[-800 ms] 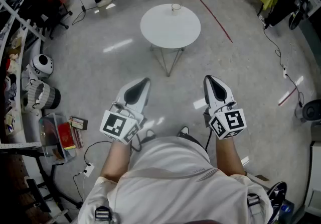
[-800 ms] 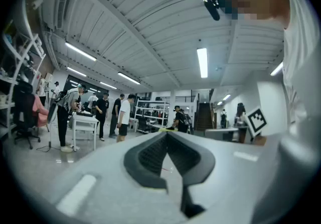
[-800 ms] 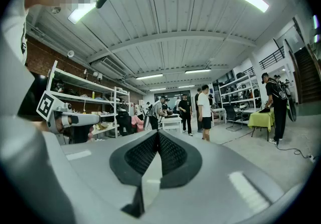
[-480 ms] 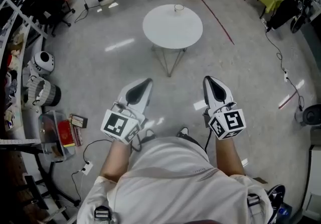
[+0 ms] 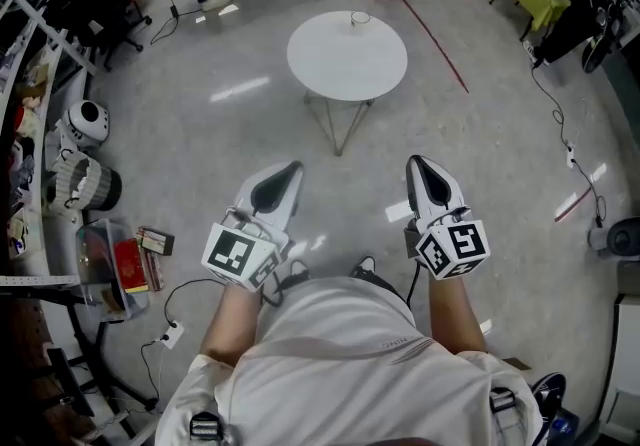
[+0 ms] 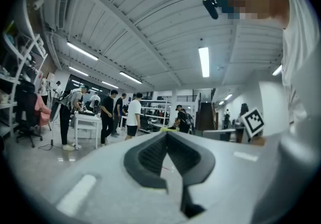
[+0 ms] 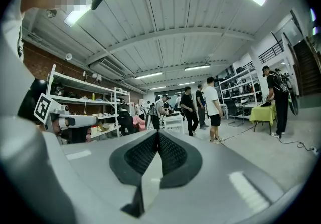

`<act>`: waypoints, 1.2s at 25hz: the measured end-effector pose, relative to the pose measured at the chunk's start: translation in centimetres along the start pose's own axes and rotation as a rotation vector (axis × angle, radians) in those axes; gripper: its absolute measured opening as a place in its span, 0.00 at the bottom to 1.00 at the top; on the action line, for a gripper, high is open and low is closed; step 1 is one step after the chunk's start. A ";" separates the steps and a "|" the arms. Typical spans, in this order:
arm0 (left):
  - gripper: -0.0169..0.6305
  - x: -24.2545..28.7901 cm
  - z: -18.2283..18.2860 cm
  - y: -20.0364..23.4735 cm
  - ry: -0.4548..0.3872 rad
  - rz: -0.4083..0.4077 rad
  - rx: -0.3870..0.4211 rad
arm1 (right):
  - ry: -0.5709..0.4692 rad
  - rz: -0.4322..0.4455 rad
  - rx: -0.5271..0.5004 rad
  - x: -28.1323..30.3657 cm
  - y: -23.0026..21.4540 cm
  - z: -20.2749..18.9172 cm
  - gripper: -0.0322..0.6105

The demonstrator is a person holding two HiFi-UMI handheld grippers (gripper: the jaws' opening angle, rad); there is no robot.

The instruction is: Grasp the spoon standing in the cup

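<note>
The cup (image 5: pixel 358 19) stands at the far edge of the round white table (image 5: pixel 345 69), and it is too small here to make out the spoon in it. Both grippers hover on the near side of the table, well apart from it, the left gripper (image 5: pixel 288 172) a little to the left of its legs and the right gripper (image 5: pixel 418 166) a little to the right. Each gripper's jaws are pressed together at the tips with nothing between them.
</note>
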State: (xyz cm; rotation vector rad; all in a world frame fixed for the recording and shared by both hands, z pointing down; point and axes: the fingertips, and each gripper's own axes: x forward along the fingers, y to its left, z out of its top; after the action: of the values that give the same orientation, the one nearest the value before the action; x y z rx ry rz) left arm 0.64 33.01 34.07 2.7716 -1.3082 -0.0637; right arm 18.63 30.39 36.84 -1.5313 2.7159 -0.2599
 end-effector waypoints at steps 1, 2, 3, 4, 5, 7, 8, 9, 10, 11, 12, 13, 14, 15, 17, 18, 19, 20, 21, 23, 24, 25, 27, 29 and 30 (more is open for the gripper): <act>0.03 -0.2 0.0 0.4 0.001 0.003 -0.004 | 0.003 -0.004 0.009 0.3 0.1 -0.2 0.06; 0.03 -0.5 0.1 0.8 0.000 0.008 -0.013 | 0.006 -0.007 0.018 0.7 0.2 -0.3 0.06; 0.03 -1.0 0.3 1.3 -0.004 0.012 -0.021 | 0.008 -0.010 0.024 1.2 0.5 -0.5 0.06; 0.03 -1.5 0.6 1.8 -0.008 0.016 -0.023 | 0.010 -0.011 0.027 1.7 1.0 -0.6 0.06; 0.03 -2.1 0.7 2.4 -0.009 0.017 -0.020 | 0.012 -0.011 0.030 2.3 1.6 -0.6 0.06; 0.03 -3.4 0.8 3.6 -0.004 0.014 -0.011 | 0.011 -0.010 0.029 3.5 3.0 -0.6 0.06; 0.03 -4.0 0.8 4.3 0.000 0.011 -0.007 | 0.010 -0.007 0.025 4.1 4.0 -0.6 0.06; 0.03 -4.7 0.7 5.0 0.003 0.006 -0.002 | 0.007 -0.002 0.019 4.7 5.0 -0.5 0.06; 0.03 -5.3 0.6 5.6 0.004 -0.001 0.002 | 0.004 0.003 0.012 5.3 6.0 -0.5 0.06; 0.03 -5.9 0.5 6.3 0.003 -0.008 0.005 | 0.002 0.007 0.006 5.9 7.0 -0.5 0.06; 0.03 -6.5 0.5 7.0 0.002 -0.013 0.008 | 0.002 0.009 0.001 6.5 7.9 -0.6 0.06; 0.03 -6.9 0.4 7.6 0.001 -0.014 0.010 | 0.003 0.010 -0.003 7.0 8.6 -0.7 0.06; 0.03 -7.2 0.4 8.3 -0.001 -0.013 0.007 | 0.006 0.010 -0.007 7.5 9.3 -0.9 0.06; 0.03 -7.5 0.4 9.0 -0.002 -0.010 0.000 | 0.010 0.010 -0.012 7.9 10.0 -1.1 0.06; 0.03 -7.8 0.3 10.3 -0.008 -0.014 -0.011 | 0.018 0.012 -0.027 8.8 11.0 -1.2 0.06; 0.03 -7.7 0.4 10.9 -0.011 -0.019 -0.015 | 0.021 0.010 -0.034 9.2 11.2 -1.2 0.06; 0.03 -7.3 0.4 11.5 -0.012 -0.024 -0.018 | 0.024 0.007 -0.038 9.7 11.1 -1.1 0.06; 0.03 -6.8 0.4 11.9 -0.011 -0.027 -0.023 | 0.028 0.001 -0.039 10.1 10.7 -1.0 0.06; 0.03 -6.1 0.4 12.2 -0.009 -0.030 -0.026 | 0.031 -0.006 -0.037 10.6 10.1 -0.9 0.06; 0.03 -4.4 0.2 12.7 -0.004 -0.037 -0.031 | 0.039 -0.021 -0.027 11.4 8.5 -1.0 0.06; 0.03 -3.6 0.1 13.0 -0.001 -0.041 -0.032 | 0.041 -0.028 -0.022 11.9 7.6 -1.1 0.06; 0.03 -2.7 0.0 13.4 0.003 -0.044 -0.031 | 0.043 -0.031 -0.016 12.6 6.8 -1.2 0.06; 0.03 -0.6 -0.2 14.4 0.013 -0.040 -0.026 | 0.041 -0.028 -0.006 14.3 5.0 -1.2 0.06; 0.03 1.9 -0.2 15.7 0.021 -0.023 -0.028 | 0.039 -0.014 0.003 16.5 3.1 -0.8 0.06; 0.03 3.3 0.0 16.2 0.023 -0.018 -0.027 | 0.038 -0.007 0.007 17.5 2.0 -0.5 0.06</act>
State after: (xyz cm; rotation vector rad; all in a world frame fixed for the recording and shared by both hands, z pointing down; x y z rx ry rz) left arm -9.73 20.15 35.44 2.7534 -1.2683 -0.0503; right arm 7.80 16.56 38.27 -1.5502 2.7356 -0.3013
